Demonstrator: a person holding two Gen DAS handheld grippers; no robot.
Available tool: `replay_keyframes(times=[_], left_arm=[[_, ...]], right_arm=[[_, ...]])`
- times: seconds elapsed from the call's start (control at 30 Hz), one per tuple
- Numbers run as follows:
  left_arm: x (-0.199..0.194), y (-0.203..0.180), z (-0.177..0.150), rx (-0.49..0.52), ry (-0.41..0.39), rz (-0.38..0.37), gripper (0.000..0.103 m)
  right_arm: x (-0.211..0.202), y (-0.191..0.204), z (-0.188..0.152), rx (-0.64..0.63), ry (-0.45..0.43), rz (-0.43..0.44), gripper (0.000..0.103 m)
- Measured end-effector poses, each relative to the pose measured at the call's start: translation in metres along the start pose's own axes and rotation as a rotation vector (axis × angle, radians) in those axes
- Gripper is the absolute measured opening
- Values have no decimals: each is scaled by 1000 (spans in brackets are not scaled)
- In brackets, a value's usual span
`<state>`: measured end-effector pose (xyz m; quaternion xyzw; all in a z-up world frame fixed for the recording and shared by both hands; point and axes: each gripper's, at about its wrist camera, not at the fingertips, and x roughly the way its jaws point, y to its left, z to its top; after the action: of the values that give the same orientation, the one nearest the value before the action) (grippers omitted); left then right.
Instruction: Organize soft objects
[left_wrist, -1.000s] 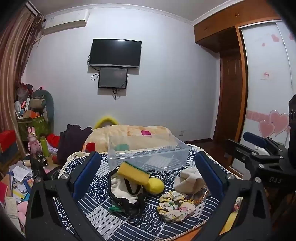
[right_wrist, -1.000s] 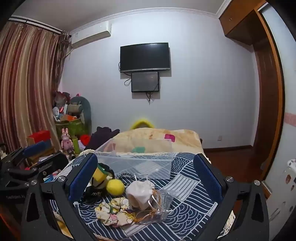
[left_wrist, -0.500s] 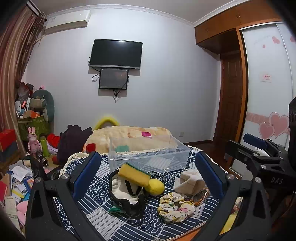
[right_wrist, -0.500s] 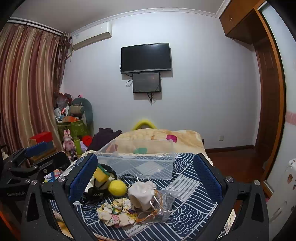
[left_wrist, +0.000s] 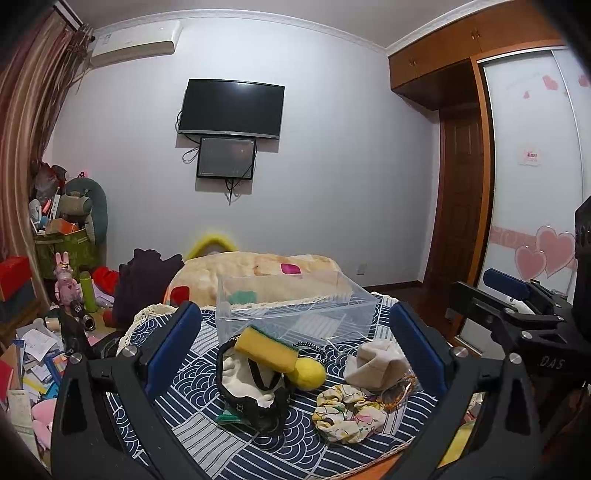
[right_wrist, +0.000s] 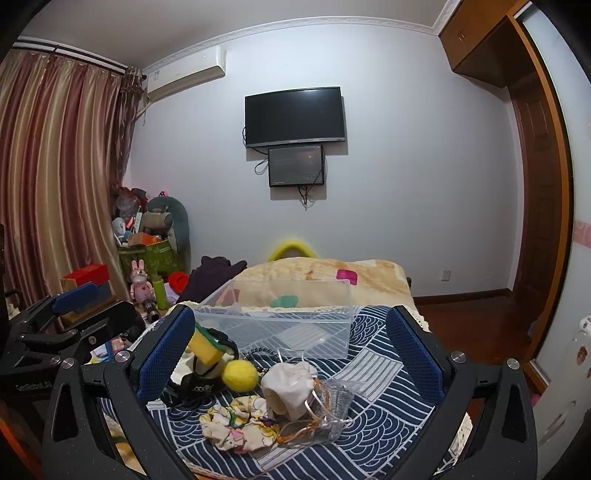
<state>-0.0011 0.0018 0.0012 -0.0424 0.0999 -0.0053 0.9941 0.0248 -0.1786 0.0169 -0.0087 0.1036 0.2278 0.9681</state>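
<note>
On a blue patterned cloth (left_wrist: 207, 435) lie several soft objects: a yellow sponge (left_wrist: 266, 348) on a black-and-white pouch (left_wrist: 255, 391), a yellow felt ball (left_wrist: 307, 373), a floral scrunchie (left_wrist: 347, 410) and a white drawstring bag (left_wrist: 375, 363). A clear plastic box (left_wrist: 295, 306) stands behind them. My left gripper (left_wrist: 295, 350) is open and empty above the near items. In the right wrist view my right gripper (right_wrist: 291, 354) is open and empty, with the ball (right_wrist: 242, 374), bag (right_wrist: 290, 387), scrunchie (right_wrist: 240, 424) and box (right_wrist: 277, 321) between its fingers.
A sheer organza bag (right_wrist: 325, 410) lies by the white bag. A bed with a beige blanket (left_wrist: 258, 269) is behind the table. Clutter and toys (left_wrist: 66, 280) fill the left floor. A wardrobe (left_wrist: 535, 221) stands on the right.
Both cameras have tilted up slightly, so the objects sit a little lower in view. Nothing on the table has moved.
</note>
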Motion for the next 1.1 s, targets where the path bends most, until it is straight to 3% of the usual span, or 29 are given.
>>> replay_keyframes(times=[1.1], left_arm=[[-3, 5, 2, -19, 4, 8, 103]], right_arm=[[-6, 3, 2, 2, -12, 18, 103]])
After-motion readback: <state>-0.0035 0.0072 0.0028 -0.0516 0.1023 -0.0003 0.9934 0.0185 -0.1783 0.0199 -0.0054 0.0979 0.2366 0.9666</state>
